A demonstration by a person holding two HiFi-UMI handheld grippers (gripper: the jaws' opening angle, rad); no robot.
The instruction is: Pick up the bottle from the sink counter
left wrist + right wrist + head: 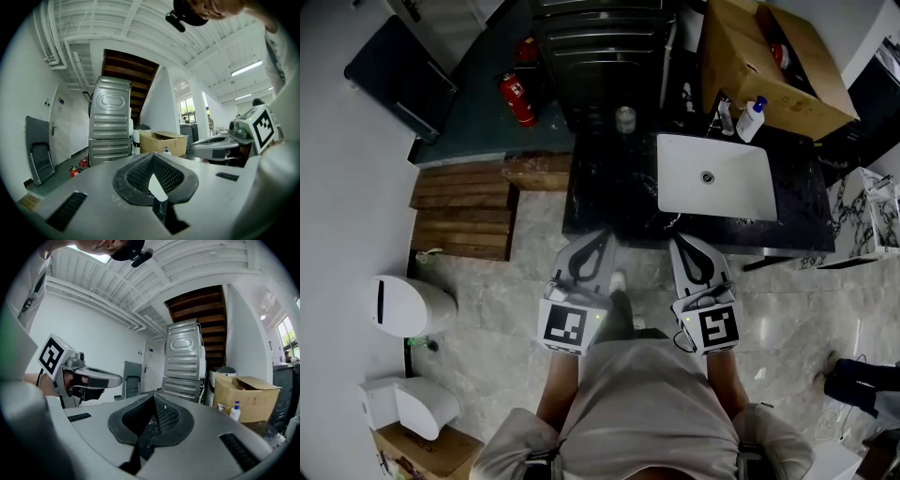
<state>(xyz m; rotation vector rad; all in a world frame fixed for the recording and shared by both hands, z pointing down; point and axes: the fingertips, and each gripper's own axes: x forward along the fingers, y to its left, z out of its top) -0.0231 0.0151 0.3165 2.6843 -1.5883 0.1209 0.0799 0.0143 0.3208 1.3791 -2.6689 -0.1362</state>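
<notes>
Your left gripper (602,236) is closed on nothing, and your right gripper (682,244) beside it looks the same, both at the front edge of the dark counter (609,192). Reach in like that and you'd likely shove the bottle (752,119) over or against the cardboard box (769,66). It stands upright at the back right corner, behind the basin (717,178): white, slim, with a blue pump top.

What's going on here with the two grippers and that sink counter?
A person holds a gripper in each hand, facing the dark sink counter. Both the left gripper and right gripper are shut and empty, near the counter's front edge. The pump bottle stands untouched at the counter's back right, beside a cardboard box.
</notes>
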